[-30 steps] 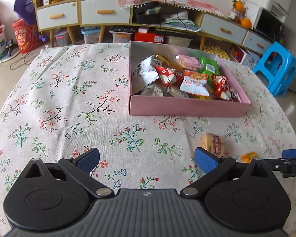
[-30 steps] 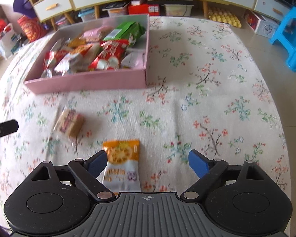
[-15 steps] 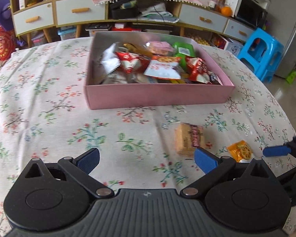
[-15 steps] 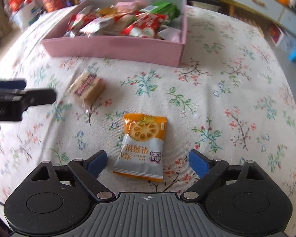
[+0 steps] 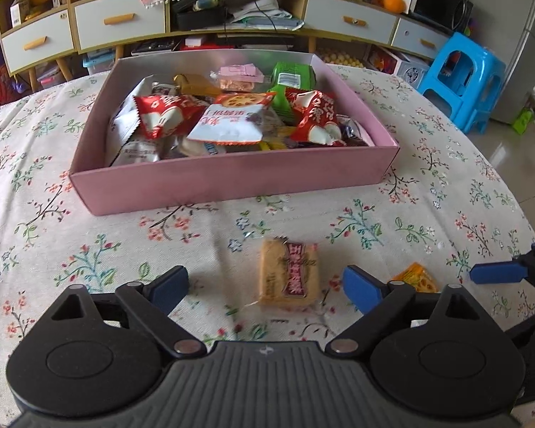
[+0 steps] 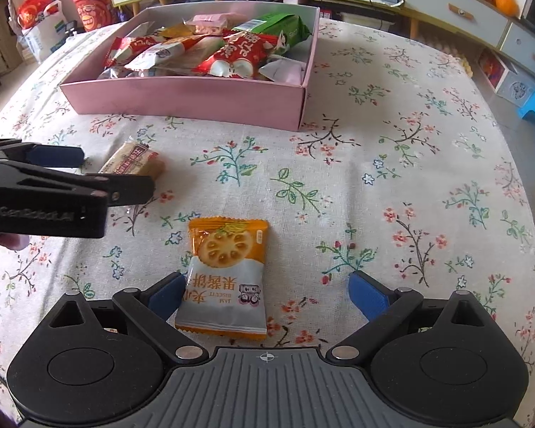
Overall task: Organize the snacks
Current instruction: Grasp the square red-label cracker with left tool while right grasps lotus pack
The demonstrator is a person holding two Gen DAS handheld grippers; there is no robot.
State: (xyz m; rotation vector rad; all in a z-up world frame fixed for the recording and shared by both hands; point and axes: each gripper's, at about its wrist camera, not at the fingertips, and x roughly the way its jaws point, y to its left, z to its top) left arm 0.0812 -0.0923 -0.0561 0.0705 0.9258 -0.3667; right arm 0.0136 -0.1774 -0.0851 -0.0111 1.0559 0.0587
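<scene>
**On the flowered cloth, two snacks lay loose before the pink box**

Between the blue pads of the left gripper (image 5: 265, 287) lay a tan biscuit in clear wrap (image 5: 289, 276), flat on the floral tablecloth (image 5: 89, 242). Its jaws had just been closing but stood apart from the packet on both sides, holding nothing. At twelve o'clock from the biscuit sat the pink box (image 5: 232, 178), heaped with wrapped snacks: red packets, a green one at the far right, a pale pink one at the back.

The right gripper (image 6: 267, 294) stood wide, its jaws having just been opening. An orange and silver jam biscuit packet (image 6: 226, 274) lay between its pads, nearer the left pad; whether that pad touched the wrapper could not be told, and the right pad was well clear. Nothing was gripped.

From the right wrist view, the tan biscuit lay at ten o'clock of the orange packet, with the left gripper reaching in from nine o'clock across it, and the pink box at about eleven. A blue plastic stool (image 5: 460, 78) stood on the floor at two o'clock of the box, past the table's edge.
</scene>
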